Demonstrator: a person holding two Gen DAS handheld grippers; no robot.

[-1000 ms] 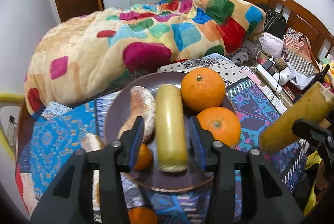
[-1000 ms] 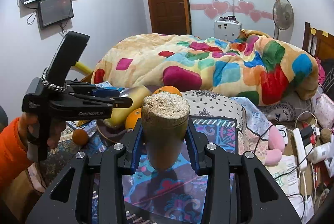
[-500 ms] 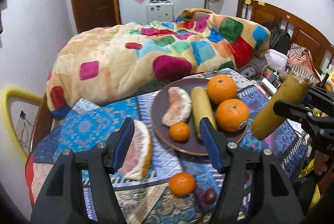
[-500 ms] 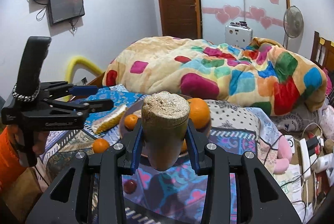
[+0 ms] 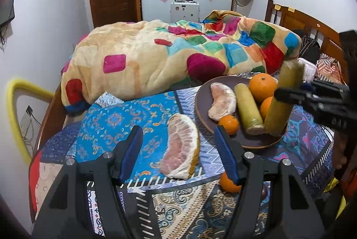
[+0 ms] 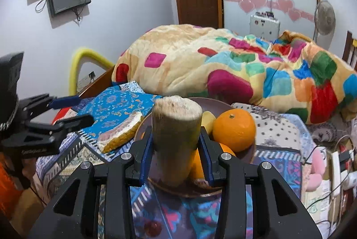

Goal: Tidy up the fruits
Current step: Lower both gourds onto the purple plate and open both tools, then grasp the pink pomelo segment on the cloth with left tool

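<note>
Progress: plate (image 5: 202,105) holds pomelo segment, sugarcane, three oranges | Right gripper (image 6: 176,157): we clamp sugarcane piece (image 6: 176,138), end on plate | Left gripper (image 5: 178,149): jaws wide, over loose pomelo wedge (image 5: 181,147) | Remaining: wedge, tangerine (image 5: 228,183)

the left black two-finger gripper with blue pads (image 5: 178,145) hangs with its jaws spread wide and nothing between them. the right black two-finger gripper with blue pads (image 6: 176,149) is clamped on both sides of a thick yellowish cut stalk (image 6: 176,141), held nearly upright, its lower end at a dark brown round plate (image 5: 203,105).
</note>
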